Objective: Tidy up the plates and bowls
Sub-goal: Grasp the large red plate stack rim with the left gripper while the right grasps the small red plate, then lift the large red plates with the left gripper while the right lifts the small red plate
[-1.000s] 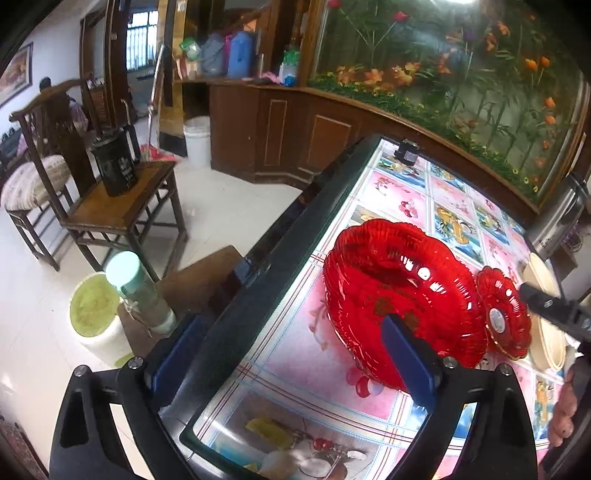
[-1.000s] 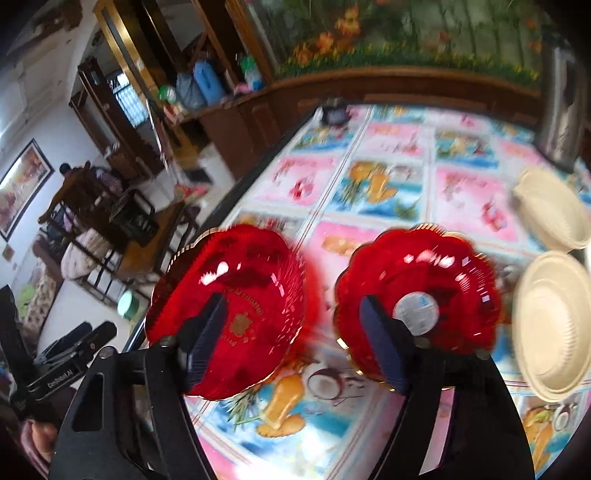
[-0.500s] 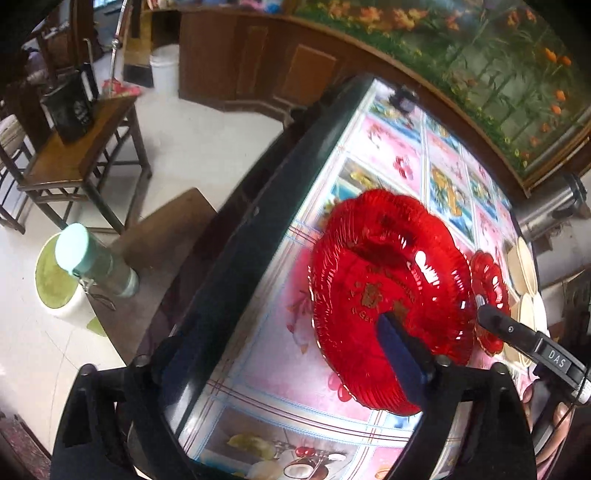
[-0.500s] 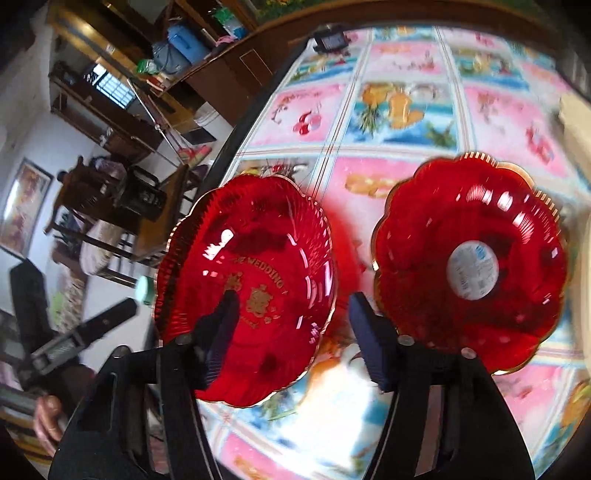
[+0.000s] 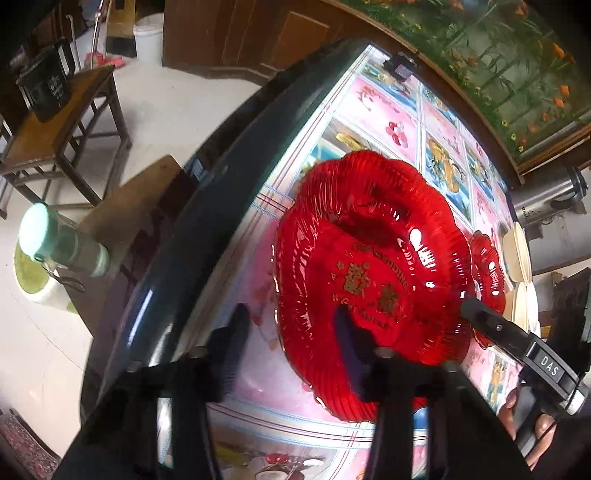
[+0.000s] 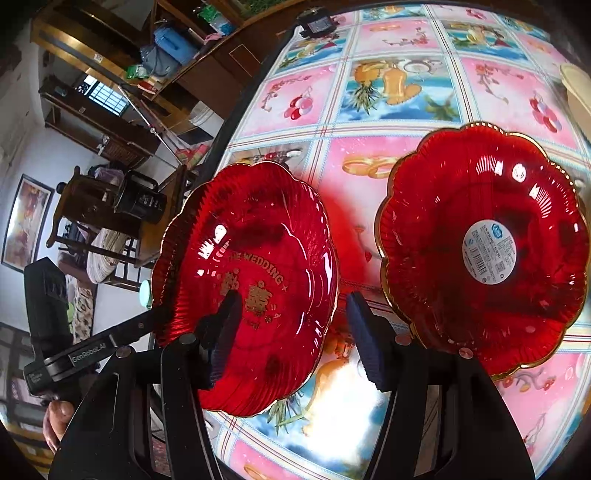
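A large red glass plate point(image 5: 369, 266) with gold lettering lies on the flowered tablecloth point(image 5: 391, 110) near the table's left edge. My left gripper point(image 5: 290, 332) straddles its near rim, one finger over the plate and one outside; the jaws are closing and the pads stand clear of the glass. My right gripper point(image 6: 295, 332) straddles the plate's point(image 6: 258, 266) opposite rim, its pads also apart from it. A second red plate point(image 6: 480, 240) with a round sticker lies to the right, seen small behind the first plate point(image 5: 487, 273) in the left wrist view.
Cream bowls point(image 5: 517, 251) sit beyond the red plates, near a steel flask point(image 5: 546, 199). A small black device point(image 6: 317, 22) stands at the table's far end. The dark table edge point(image 5: 207, 229) drops to a wooden stool and a mint-capped bottle point(image 5: 55, 243).
Both grippers have come down and tipped toward the large red plate. The left jaws have narrowed a lot, the right jaws a little. The plates have not moved.
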